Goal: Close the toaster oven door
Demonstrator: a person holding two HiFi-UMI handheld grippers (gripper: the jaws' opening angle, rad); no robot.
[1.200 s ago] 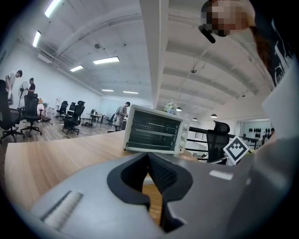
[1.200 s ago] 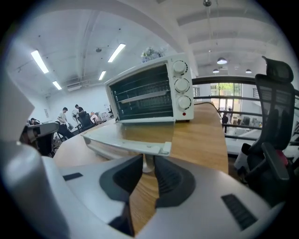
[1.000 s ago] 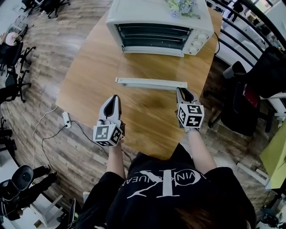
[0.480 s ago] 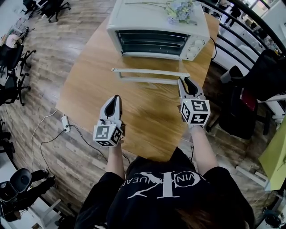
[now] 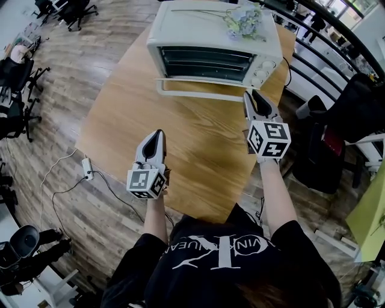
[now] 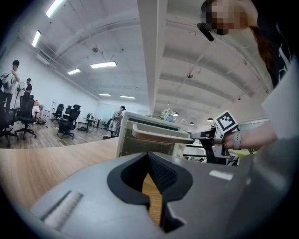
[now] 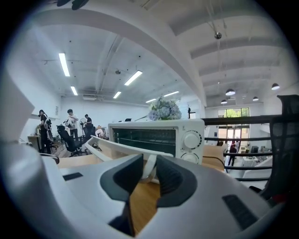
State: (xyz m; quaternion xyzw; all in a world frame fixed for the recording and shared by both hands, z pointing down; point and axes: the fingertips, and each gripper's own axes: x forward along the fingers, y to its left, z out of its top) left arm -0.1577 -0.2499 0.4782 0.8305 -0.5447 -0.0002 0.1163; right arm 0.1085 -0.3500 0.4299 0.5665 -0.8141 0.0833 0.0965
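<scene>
A white toaster oven [image 5: 213,42] stands at the far end of the wooden table [image 5: 198,156], with flowers [image 5: 243,18] lying on its top. Its door [image 7: 117,150] is partly raised, tilted out from the oven front, and the white handle bar [image 5: 198,93] runs along its free edge. My right gripper [image 5: 253,96] is at the handle's right end, and the handle's end bracket [image 7: 149,165] sits between its jaws, which are shut on it. My left gripper [image 5: 156,136] hovers over the near left of the table, shut and empty, far from the oven [image 6: 149,140].
A black office chair [image 5: 337,138] and a dark railing stand close to the table's right side. A power adapter with cable [image 5: 89,170] lies on the wood floor at the left. More office chairs [image 5: 18,90] stand further left. The oven's knobs [image 7: 192,140] face me.
The door has swung up from lying flat toward the oven front. My right gripper has moved forward and up with the handle. The left gripper has stayed in place.
</scene>
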